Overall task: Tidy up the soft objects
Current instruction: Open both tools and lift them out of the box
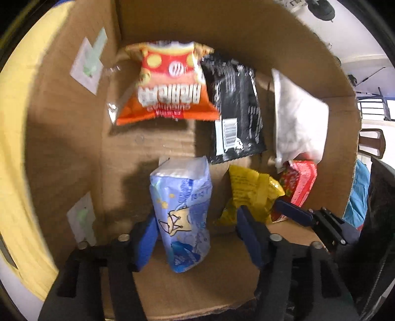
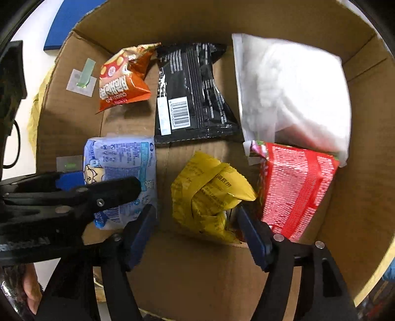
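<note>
A light blue tissue pack (image 1: 182, 212) lies in the cardboard box (image 1: 148, 153) between the fingers of my left gripper (image 1: 197, 222). The left pad is at the pack's edge and the right pad stands clear of it, so the jaws are open. My right gripper (image 2: 195, 214) is open around a crumpled yellow snack bag (image 2: 207, 192), with a gap on each side. An orange snack bag (image 2: 123, 79), a black packet (image 2: 192, 98), a white soft bag (image 2: 291, 93) and a red packet (image 2: 296, 187) also lie in the box.
The box walls (image 2: 365, 148) rise on all sides around both grippers. Taped labels (image 1: 86, 64) are stuck on the left wall. Outside the box are a yellow surface (image 1: 14, 148) on the left and a blue board (image 2: 71, 22). A person's hand (image 2: 29, 291) shows at the lower left.
</note>
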`<state>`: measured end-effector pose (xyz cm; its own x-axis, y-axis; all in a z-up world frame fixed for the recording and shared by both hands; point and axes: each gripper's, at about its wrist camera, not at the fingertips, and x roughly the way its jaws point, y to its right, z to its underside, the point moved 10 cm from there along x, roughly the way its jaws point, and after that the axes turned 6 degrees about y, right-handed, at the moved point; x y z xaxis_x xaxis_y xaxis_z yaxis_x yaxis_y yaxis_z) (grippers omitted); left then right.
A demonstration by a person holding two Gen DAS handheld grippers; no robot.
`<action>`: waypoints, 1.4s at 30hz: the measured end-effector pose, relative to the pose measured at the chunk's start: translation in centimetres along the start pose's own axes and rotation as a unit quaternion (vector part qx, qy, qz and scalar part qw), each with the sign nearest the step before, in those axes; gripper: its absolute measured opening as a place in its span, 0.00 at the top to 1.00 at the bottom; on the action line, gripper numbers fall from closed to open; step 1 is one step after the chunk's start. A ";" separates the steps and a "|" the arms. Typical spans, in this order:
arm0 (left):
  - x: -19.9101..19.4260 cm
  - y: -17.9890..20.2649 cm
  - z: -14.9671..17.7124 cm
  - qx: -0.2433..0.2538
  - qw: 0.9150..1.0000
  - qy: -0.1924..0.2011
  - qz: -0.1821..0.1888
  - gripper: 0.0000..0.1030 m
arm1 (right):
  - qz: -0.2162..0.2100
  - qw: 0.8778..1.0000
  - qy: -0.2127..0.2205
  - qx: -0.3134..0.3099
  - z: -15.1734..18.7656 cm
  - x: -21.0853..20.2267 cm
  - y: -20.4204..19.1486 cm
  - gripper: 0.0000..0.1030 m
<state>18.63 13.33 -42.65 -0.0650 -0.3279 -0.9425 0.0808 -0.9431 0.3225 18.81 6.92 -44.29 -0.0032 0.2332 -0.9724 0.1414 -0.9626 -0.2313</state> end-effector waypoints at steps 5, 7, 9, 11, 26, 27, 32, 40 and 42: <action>-2.3 0.6 -0.1 0.005 0.999 0.035 -0.013 0.13 | 0.019 1.000 0.012 0.001 0.7 -2.0 0.7 0.13; -3.0 0.7 0.2 0.010 0.999 0.044 -0.024 0.03 | 0.028 0.999 0.018 0.003 0.8 -2.8 1.4 0.11; -3.7 1.0 0.3 0.024 0.996 0.062 -0.053 0.03 | 0.035 0.999 0.024 0.006 0.9 -3.6 2.0 0.06; -4.5 1.0 0.5 0.032 0.994 0.081 -0.068 0.01 | 0.047 0.998 0.035 0.010 1.2 -4.6 3.1 0.01; -7.3 1.1 0.6 0.037 0.980 0.161 -0.110 0.00 | 0.096 0.990 0.089 0.043 1.5 -9.3 5.8 0.01; -7.8 1.1 0.6 0.040 0.978 0.167 -0.116 0.00 | 0.098 0.990 0.091 0.044 1.6 -9.4 5.9 0.01; -9.8 1.2 0.7 0.041 0.970 0.199 -0.135 0.00 | 0.096 0.989 0.105 0.049 2.1 -11.3 5.9 0.01; -15.4 3.2 3.0 0.035 0.959 0.247 -0.135 0.00 | 0.098 0.982 0.156 0.043 4.2 -18.3 5.2 0.01; -17.6 4.3 4.2 0.038 0.955 0.264 -0.132 0.00 | 0.095 0.980 0.172 0.042 5.2 -20.8 4.8 0.01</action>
<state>15.90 14.81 -24.33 0.4386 -0.0235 -0.8984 0.0564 -0.9970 0.0537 14.41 -3.25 -25.27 0.3504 0.0668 -0.9342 0.0248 -0.9978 -0.0620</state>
